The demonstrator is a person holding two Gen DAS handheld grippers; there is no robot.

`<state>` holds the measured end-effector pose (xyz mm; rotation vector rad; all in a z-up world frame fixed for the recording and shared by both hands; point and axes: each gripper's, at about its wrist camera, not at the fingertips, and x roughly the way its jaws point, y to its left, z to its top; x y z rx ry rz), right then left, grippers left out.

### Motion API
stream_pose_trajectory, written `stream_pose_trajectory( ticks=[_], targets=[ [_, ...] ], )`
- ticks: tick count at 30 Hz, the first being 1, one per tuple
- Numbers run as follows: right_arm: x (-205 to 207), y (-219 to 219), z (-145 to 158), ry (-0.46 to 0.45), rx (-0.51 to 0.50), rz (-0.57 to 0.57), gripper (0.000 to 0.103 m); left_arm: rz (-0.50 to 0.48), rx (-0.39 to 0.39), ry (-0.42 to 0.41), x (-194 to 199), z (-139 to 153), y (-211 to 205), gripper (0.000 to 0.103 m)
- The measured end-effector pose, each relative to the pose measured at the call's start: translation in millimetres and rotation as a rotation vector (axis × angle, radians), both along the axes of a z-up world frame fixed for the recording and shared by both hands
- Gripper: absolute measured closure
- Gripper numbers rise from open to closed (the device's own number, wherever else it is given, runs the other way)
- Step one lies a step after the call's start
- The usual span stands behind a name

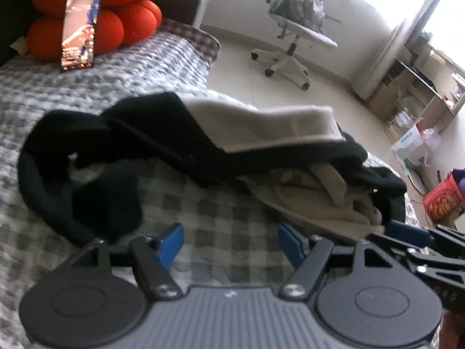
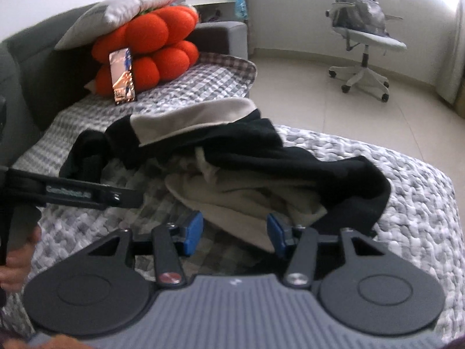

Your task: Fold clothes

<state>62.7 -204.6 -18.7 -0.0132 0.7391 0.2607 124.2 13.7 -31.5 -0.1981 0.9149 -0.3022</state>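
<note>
A black-and-cream garment (image 1: 203, 142) lies crumpled in a loose heap on a bed covered by a grey-and-white checked quilt (image 1: 221, 218), stretching across the quilt's middle and reaching toward the bed's edge that borders the open floor. One black sleeve curls into a loop on the side away from that edge; a cream panel lies on top, and cream folds bunch beneath the black cloth nearer the floor-side edge. The left gripper (image 1: 231, 244) hangs over bare quilt just short of the heap, its blue-padded jaws spread apart with nothing between them. The right gripper (image 2: 235, 234) sits at the near side of the heap, its jaws released and apart, with a cream fold lying between the blue pads (image 2: 193, 229) and ungripped. A person's hand (image 2: 17, 258) shows at the edge of the right view. At the bed's head end, a phone (image 1: 80, 30) leans against orange round cushions (image 1: 128, 14). A white office chair (image 1: 293, 29) stands on the pale floor beyond.
</note>
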Motion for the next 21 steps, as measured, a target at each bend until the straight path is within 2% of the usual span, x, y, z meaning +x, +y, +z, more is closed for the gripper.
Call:
stream_pose_trajectory(
  ticks=[6,8,11,14,17,21],
  targets=[
    [5.9,13.7,-14.9,0.007,-0.044,0.029,0.049,0.034,-0.007,-0.021,-11.2,-12.5,-1.9,0.03],
    [6.3,16.1,-22.6,0.006,-0.043,0.045,0.049,0.022,0.02,-0.042,-18.0,-11.6,-5.9,0.03],
    [6.8,20.3,-36.6,0.001,-0.053,0.033,0.05,0.015,0.0,-0.043,-24.7,-11.2,-6.9,0.03],
    [10.2,29.3,-43.4,-0.026,-0.15,0.04,0.059,0.001,-0.012,-0.051,-28.3,-9.2,-8.0,0.03],
    [15.3,32.2,-47.8,-0.052,-0.185,0.025,0.07,0.0,-0.032,-0.045,-27.4,-10.1,-8.6,0.03],
    [14.0,31.6,-47.0,-0.077,-0.183,0.028,0.089,0.002,-0.024,-0.051,-28.5,-9.5,-9.7,0.03]
  ],
)
